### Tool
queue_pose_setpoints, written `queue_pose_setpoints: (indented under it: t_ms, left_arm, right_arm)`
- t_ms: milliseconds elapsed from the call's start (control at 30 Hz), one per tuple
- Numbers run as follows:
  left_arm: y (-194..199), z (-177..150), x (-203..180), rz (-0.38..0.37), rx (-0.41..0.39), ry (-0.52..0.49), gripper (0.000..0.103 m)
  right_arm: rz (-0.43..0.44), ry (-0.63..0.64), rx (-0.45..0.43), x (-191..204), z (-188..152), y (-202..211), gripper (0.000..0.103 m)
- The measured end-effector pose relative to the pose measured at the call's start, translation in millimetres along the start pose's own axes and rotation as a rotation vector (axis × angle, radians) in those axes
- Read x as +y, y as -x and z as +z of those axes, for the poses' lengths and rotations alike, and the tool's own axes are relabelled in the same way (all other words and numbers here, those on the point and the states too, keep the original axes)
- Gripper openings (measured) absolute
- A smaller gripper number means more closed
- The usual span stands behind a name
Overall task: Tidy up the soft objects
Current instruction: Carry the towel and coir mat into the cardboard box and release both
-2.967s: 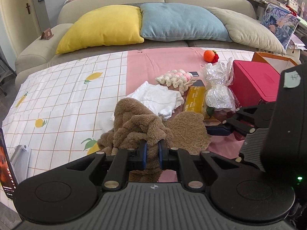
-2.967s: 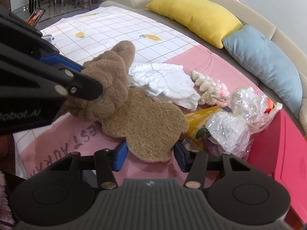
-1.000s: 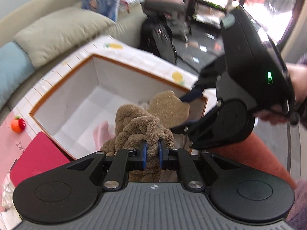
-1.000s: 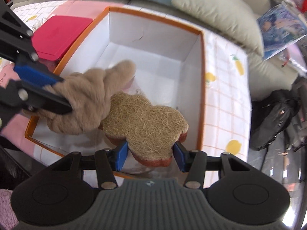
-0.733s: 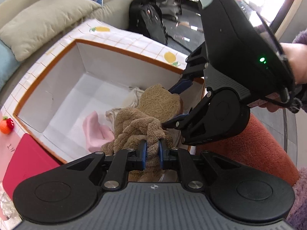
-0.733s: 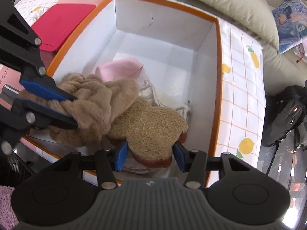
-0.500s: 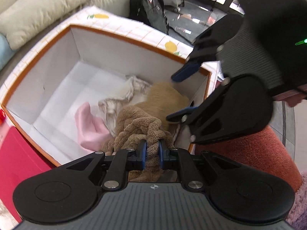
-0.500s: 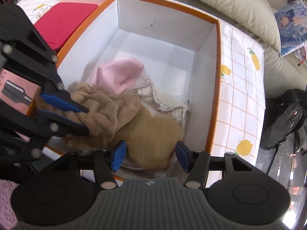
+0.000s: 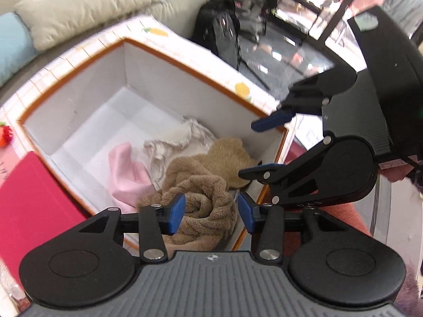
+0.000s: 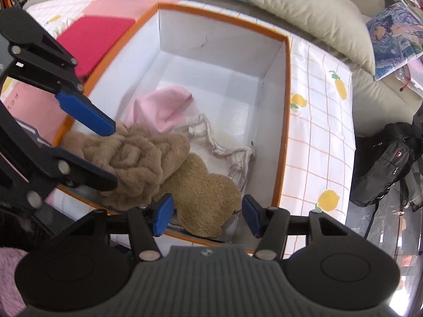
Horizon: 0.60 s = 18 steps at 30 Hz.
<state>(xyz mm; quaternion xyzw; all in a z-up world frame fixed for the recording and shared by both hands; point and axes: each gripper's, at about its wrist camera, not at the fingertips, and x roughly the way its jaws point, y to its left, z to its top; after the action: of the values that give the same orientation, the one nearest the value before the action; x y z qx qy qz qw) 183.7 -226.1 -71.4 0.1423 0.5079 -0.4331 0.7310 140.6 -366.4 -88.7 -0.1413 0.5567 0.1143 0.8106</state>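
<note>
An orange-rimmed white box [image 9: 201,70] [image 10: 286,84] holds soft things. A brown fuzzy cloth [image 9: 203,203] [image 10: 137,158] lies bunched at the box's near corner. A straw-coloured bear-shaped pad [image 9: 230,155] [image 10: 206,198] lies beside it, next to a pink cloth [image 9: 127,169] [image 10: 164,108] and a grey-white cloth [image 9: 179,142] [image 10: 227,148]. My left gripper [image 9: 211,212] [image 10: 103,155] is open, its jaws either side of the brown cloth. My right gripper [image 10: 206,215] [image 9: 257,150] is open above the pad.
A red lid [image 9: 29,206] [image 10: 97,37] lies left of the box on the lemon-print sheet [image 10: 320,132]. Sofa cushions [image 10: 312,8] line the far side. A black backpack [image 10: 388,163] stands on the floor to the right. An orange toy [image 9: 5,134] lies at far left.
Both grippers carried the cloth and the pad from the sheet over to the box. The right gripper let the pad drop in, then the left jaws opened off the brown cloth.
</note>
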Motion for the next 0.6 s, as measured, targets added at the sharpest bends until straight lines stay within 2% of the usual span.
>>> queue_pose_setpoints:
  t_ms: [67, 100, 200, 267, 333, 467, 600]
  left_arm:
    - [14, -3, 2, 0.044, -0.039, 0.030, 0.047]
    - [20, -5, 3, 0.075, -0.062, 0.050, 0.045]
    - [43, -15, 6, 0.129, -0.136, 0.093, 0.044]
    - [54, -23, 8, 0.153, -0.167, 0.123, 0.044]
    - [61, -30, 8, 0.165, -0.186, 0.150, 0.044]
    - [76, -43, 9, 0.183, -0.220, 0.180, 0.044]
    - [87, -56, 9, 0.227, -0.247, 0.190, 0.044]
  right_arm:
    - [0.038, -0.037, -0.032, 0, 2, 10, 0.041]
    - [0.075, -0.058, -0.053, 0, 4, 15, 0.037]
    - [0.230, -0.115, -0.093, 8, 9, 26, 0.032]
    - [0.285, -0.131, -0.084, 17, 15, 23, 0.030]
    - [0.276, -0.128, -0.045, 29, 20, 12, 0.022]
    - [0.263, -0.131, 0.048, 42, 26, -14, 0.021]
    - [0.255, -0.139, 0.094, 50, 24, -29, 0.021]
